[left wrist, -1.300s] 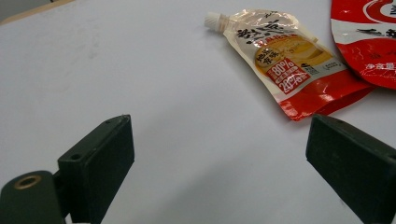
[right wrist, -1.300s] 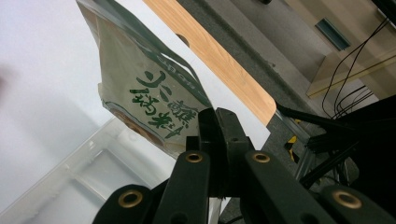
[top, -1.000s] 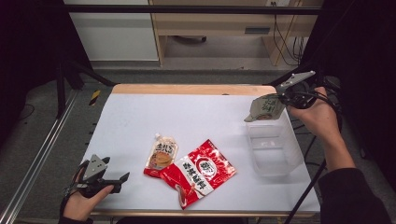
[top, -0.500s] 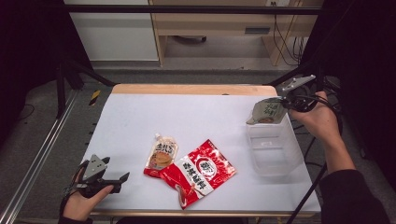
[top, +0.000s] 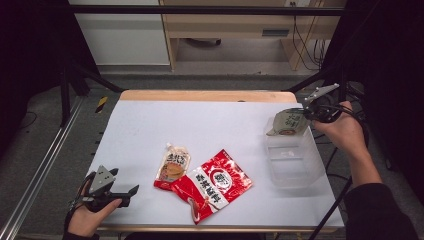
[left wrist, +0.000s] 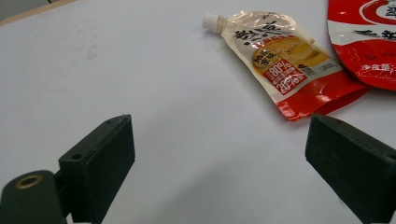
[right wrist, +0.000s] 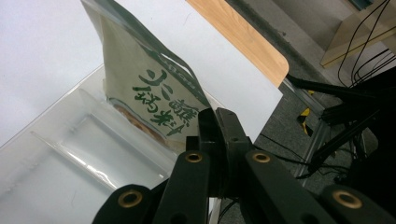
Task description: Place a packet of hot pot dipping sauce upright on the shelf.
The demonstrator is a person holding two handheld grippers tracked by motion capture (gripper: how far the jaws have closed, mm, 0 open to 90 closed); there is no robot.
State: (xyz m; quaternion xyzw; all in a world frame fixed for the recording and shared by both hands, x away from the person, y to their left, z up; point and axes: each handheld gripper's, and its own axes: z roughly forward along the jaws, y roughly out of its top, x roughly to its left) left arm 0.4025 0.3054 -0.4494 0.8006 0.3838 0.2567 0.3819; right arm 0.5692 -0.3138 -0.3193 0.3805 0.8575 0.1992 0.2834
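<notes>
My right gripper [top: 306, 111] is shut on a pale green pouch [top: 287, 123] with green lettering, holding it just above the far end of a clear plastic bin [top: 295, 165] at the table's right side. In the right gripper view the green pouch [right wrist: 149, 88] hangs from the closed jaws over the clear bin [right wrist: 60, 163]. A spouted orange-and-red pouch [top: 172, 166] and a larger red bag [top: 212, 185] lie flat near the table's front middle. My left gripper [top: 127, 192] rests open at the front left corner; the spouted pouch [left wrist: 280, 60] lies ahead of its wide-apart jaws.
The white table [top: 210, 125] has a wooden far edge [top: 205, 95]. Metal frame rails [top: 35, 175] run along the left side, and cables [top: 345, 195] hang off the right edge. A cabinet and a desk stand behind the table.
My right hand has sunk slightly and shifted, bringing the green pouch lower over the clear bin. The left gripper and the two pouches on the table have not moved.
</notes>
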